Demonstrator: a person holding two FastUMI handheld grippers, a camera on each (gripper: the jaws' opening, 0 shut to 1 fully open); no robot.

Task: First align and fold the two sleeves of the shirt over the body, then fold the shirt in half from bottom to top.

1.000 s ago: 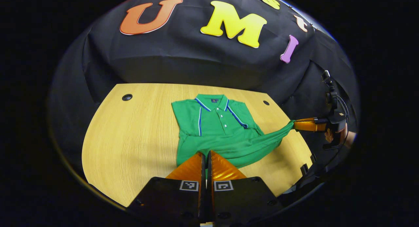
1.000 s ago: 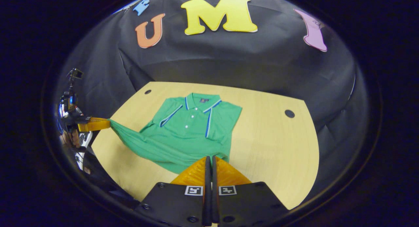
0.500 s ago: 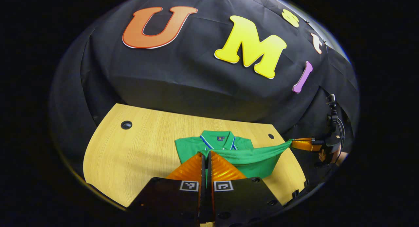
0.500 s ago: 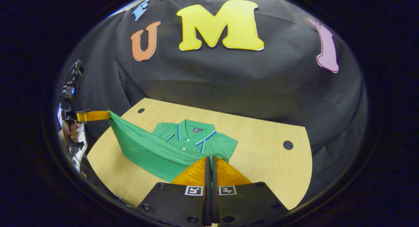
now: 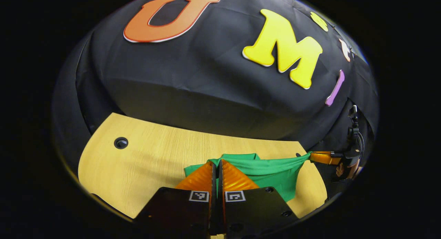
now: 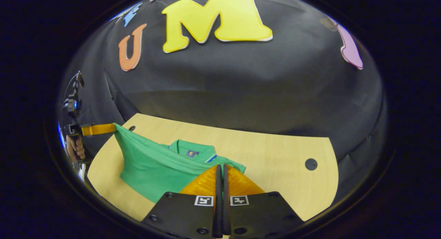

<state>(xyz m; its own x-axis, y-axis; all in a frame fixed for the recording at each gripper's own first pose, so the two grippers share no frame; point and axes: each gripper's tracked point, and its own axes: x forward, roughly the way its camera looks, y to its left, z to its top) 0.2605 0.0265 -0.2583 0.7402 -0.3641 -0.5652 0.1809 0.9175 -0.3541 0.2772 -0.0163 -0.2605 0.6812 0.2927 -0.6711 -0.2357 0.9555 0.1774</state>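
Right gripper view puts you well into the last fold: the wooden table (image 6: 275, 153) carries the green shirt (image 6: 151, 166) near its front edge, hem lifted and stretched between your two tools, collar (image 6: 193, 152) not yet covered. You cannot check the sleeves here, but they look tucked in, so lowering the hem by the collar is what remains. Your left gripper (image 5: 217, 168) and right gripper (image 6: 220, 172) are each pinched tight on a hem corner
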